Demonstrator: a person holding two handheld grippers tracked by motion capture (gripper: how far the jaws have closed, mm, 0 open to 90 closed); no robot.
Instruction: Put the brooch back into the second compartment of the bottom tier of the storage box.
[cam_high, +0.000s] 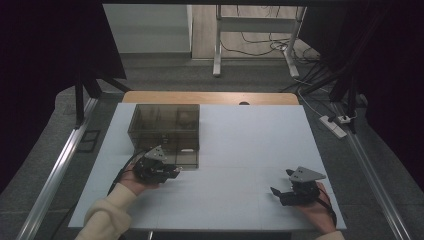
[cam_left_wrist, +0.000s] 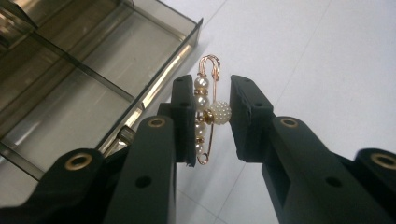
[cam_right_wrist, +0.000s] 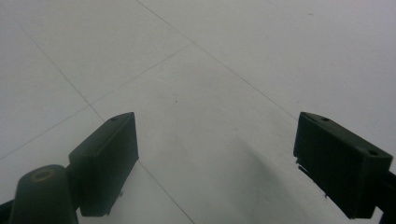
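A gold safety-pin brooch (cam_left_wrist: 208, 109) strung with small pearls and one larger beaded pearl stands upright between the jaws of my left gripper (cam_left_wrist: 213, 93), just above the white tabletop. The pads press on its pearls from both sides. Right beside it on the left is the corner of a smoky transparent organizer box (cam_left_wrist: 161, 74) with several compartments. In the high view my left gripper (cam_high: 174, 171) hangs at the near right corner of that box (cam_high: 150, 142). My right gripper (cam_high: 281, 183) rests near the table's front right, and its jaws (cam_right_wrist: 215, 154) stand wide open over bare white surface.
The white table board (cam_high: 250, 145) stretches between the two hands. A wooden edge (cam_high: 210, 97) runs behind it. Metal rails flank the table, with a power strip (cam_high: 334, 126) and cables on the floor at the back right.
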